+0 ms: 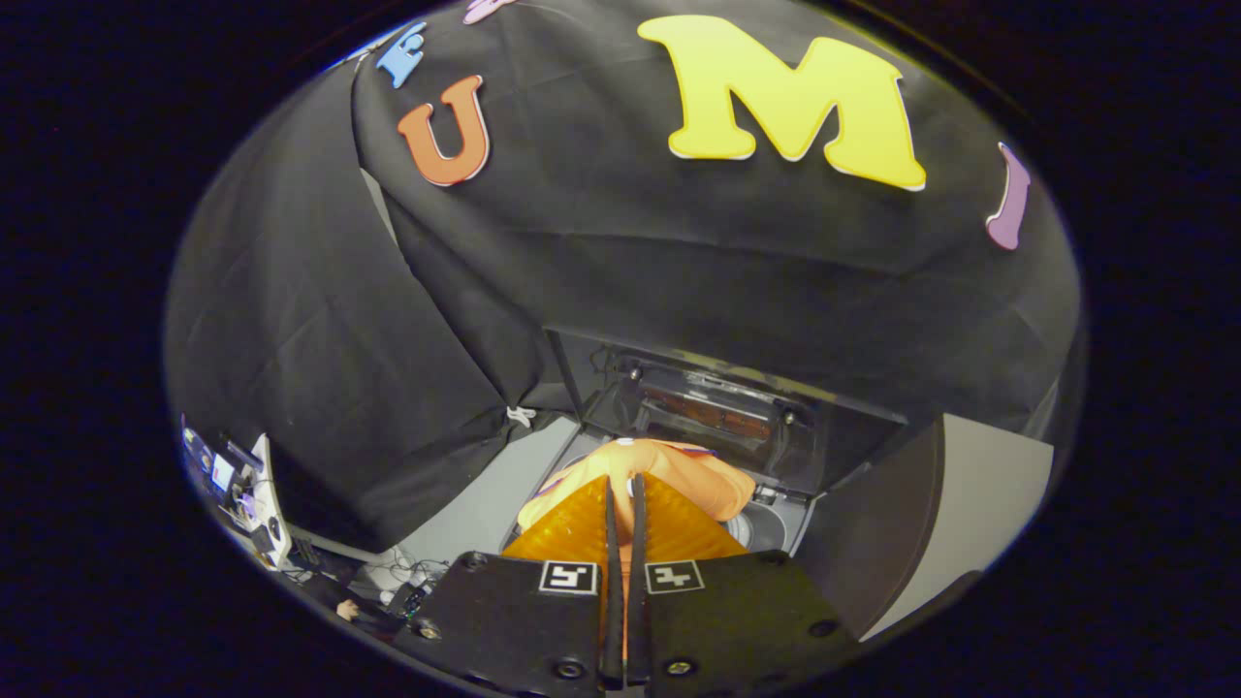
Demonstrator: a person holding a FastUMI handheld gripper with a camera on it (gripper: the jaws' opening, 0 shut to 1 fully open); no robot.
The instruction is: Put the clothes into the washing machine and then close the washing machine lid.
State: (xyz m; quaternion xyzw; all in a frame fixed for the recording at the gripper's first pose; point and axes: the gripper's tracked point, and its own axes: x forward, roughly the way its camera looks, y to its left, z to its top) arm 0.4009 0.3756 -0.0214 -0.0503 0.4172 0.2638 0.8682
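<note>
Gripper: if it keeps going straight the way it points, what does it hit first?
The gripper is shut on the orange garment, which leads. Straight ahead lies the washing machine's open tub, then the raised lid. Probably the tub first; depth is unclear.

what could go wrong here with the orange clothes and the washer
The gripper is shut on the orange clothes, holding them above the washing machine's opening.

1. The pinch looks thin, so the cloth may slip out early and land on the rim.
2. Loose folds hang wide; part could drape over the edge and later get caught under the raised lid.
</note>
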